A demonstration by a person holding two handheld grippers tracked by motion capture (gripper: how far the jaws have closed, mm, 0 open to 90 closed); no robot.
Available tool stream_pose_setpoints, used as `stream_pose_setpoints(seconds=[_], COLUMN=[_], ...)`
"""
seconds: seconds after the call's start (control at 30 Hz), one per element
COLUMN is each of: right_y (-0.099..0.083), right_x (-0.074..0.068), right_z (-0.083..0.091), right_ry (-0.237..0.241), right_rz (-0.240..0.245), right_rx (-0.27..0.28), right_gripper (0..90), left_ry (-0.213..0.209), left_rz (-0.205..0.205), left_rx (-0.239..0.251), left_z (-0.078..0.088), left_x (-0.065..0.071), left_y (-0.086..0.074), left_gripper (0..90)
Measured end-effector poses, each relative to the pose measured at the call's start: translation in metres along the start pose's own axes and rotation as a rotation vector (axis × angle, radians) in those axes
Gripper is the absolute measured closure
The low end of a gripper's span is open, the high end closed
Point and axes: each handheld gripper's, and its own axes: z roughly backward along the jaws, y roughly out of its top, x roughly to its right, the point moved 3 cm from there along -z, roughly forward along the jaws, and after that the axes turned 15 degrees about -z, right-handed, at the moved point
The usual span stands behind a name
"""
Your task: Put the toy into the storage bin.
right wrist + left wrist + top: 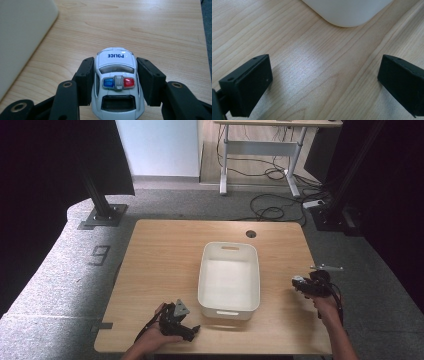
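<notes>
Toy police car (116, 82) clamped in my right gripper (115, 82), close by the table's right edge.

The black jaws press both sides of the car, its POLICE bonnet pointing away from me. In the high view that gripper (300, 284) sits just right of the white bin (229, 307), with bare wooden table (165, 255) beyond. My left gripper (192, 330) rests near the front edge, left of the bin (348, 12), jaws spread wide over bare wood, grasping nothing.
</notes>
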Motion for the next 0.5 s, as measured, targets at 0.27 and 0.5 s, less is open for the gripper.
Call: stream_pose_setpoints(seconds=[0.27,0.5], right_y=[0.002,0.006], right_x=[-0.009,-0.015], right_z=[0.016,0.029], right_ry=[0.021,0.046], right_rz=[0.011,0.023], right_rx=[0.03,0.052], right_gripper=[50.3,50.3], left_ry=[-0.001,-0.001], left_rz=[0.0,-0.002], left_rx=[0.0,0.0], left_z=[0.0,0.001], left_x=[0.001,0.002], left_y=[0.0,-0.001], left_gripper=[0.0,0.0])
